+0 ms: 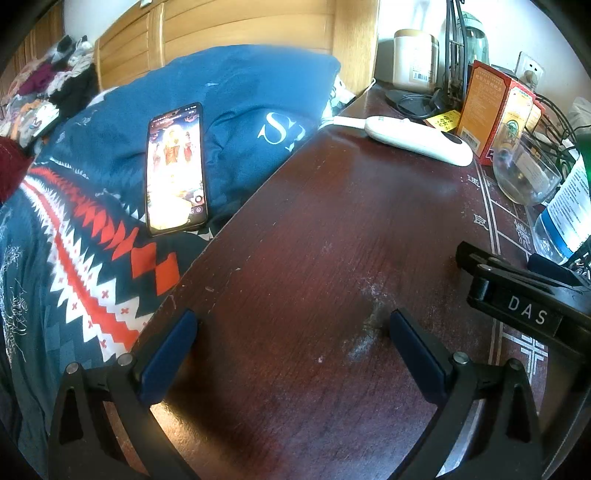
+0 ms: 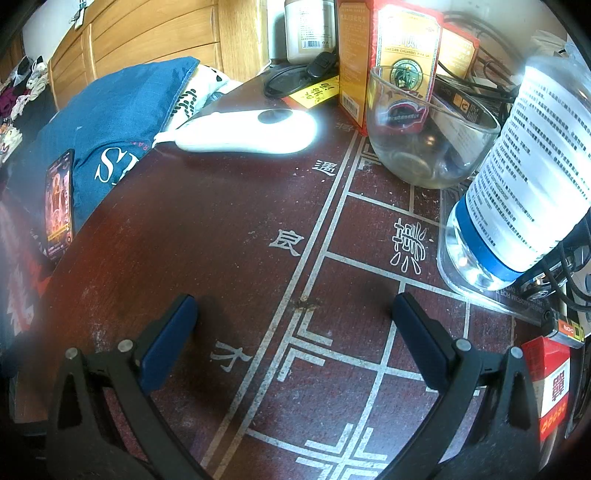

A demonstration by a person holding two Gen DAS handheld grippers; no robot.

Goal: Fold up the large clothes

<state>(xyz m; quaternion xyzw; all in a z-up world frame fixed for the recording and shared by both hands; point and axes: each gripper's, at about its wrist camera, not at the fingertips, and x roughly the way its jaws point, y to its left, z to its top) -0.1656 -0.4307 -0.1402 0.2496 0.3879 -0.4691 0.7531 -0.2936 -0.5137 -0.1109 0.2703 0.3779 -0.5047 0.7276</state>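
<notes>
A: Left wrist view first. Where is the clothing?
B: The blue garment (image 1: pixel 236 96) with white letters lies bunched on the bed, up against the wooden headboard (image 1: pixel 236 29) and just beside the edge of the bench (image 1: pixel 314 240). My left fingers (image 1: pixel 293 356) are spread wide over the dark bench top with nothing between them, well apart from the garment.

A: And your other hand?
B: In the right wrist view my right fingers (image 2: pixel 295 341) are also spread apart and hold nothing. They hang over the white grid lines and characters painted on the bench. The garment shows at far left there, past the bench edge.

A: What lies around the garment?
B: A phone (image 1: pixel 176 170) with a lit screen rests on the bed, its upper part on the blue cloth. Beneath it spreads a patterned bedspread (image 1: pixel 85 258) in red, white and dark teal. A heap of mixed clothes (image 1: pixel 48 85) sits farther back on the left.

A: And on the bench?
B: A white handheld device (image 2: pixel 243 131) lies near the bench's bed-side edge. Behind it stand an orange box (image 2: pixel 399 44) and a pale canister (image 2: pixel 310 29). A clear glass bowl (image 2: pixel 428 147) stands in front of the box, and a plastic bottle (image 2: pixel 524 173) with a printed label stands just right of the bowl. A red pack (image 2: pixel 550 384) sits by my right finger.
</notes>
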